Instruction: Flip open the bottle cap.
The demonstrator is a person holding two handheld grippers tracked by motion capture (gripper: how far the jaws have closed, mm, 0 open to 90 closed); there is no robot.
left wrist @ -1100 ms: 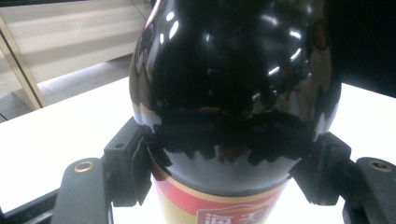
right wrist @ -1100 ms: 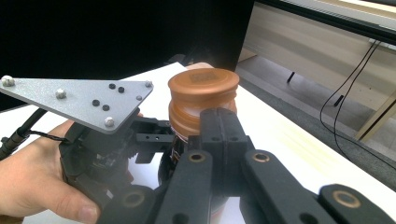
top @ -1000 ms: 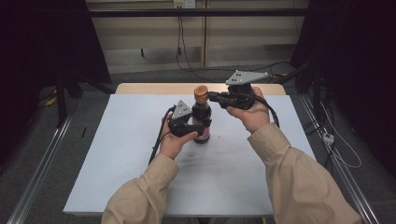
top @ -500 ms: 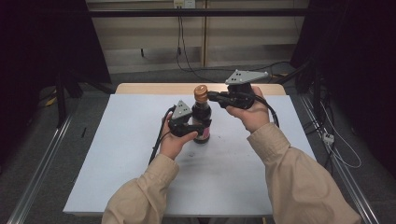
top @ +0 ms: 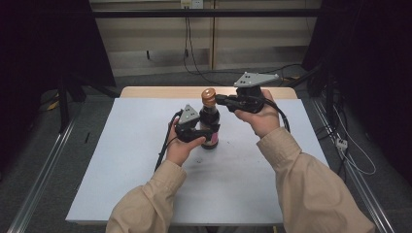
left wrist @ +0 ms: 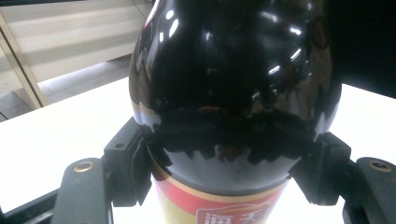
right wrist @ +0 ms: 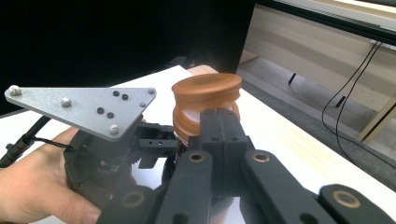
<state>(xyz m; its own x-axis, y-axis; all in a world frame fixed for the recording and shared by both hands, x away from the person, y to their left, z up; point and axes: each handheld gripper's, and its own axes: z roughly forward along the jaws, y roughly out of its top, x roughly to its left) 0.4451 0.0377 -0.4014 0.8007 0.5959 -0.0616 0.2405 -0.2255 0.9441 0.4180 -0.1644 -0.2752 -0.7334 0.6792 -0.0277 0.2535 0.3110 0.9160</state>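
A dark glossy sauce bottle [top: 210, 127] with a brown cap [top: 209, 97] stands upright near the back middle of the white table [top: 121, 160]. My left gripper [top: 206, 133] is shut on its body; in the left gripper view the bottle [left wrist: 233, 70] sits between the two black pads [left wrist: 135, 158] just above a red and gold label. My right gripper [top: 218, 99] comes in level from the right. Its jaws are pressed together, with the tips [right wrist: 218, 116] against the neck just under the cap [right wrist: 205, 91], nothing between them.
The person's hand and the left gripper's grey plate [right wrist: 84, 105] sit close beside the bottle. A wooden strip [top: 160, 91] borders the table's far edge. Cables [top: 350, 155] lie on the floor at the right, and metal rails [top: 43, 165] run along the left.
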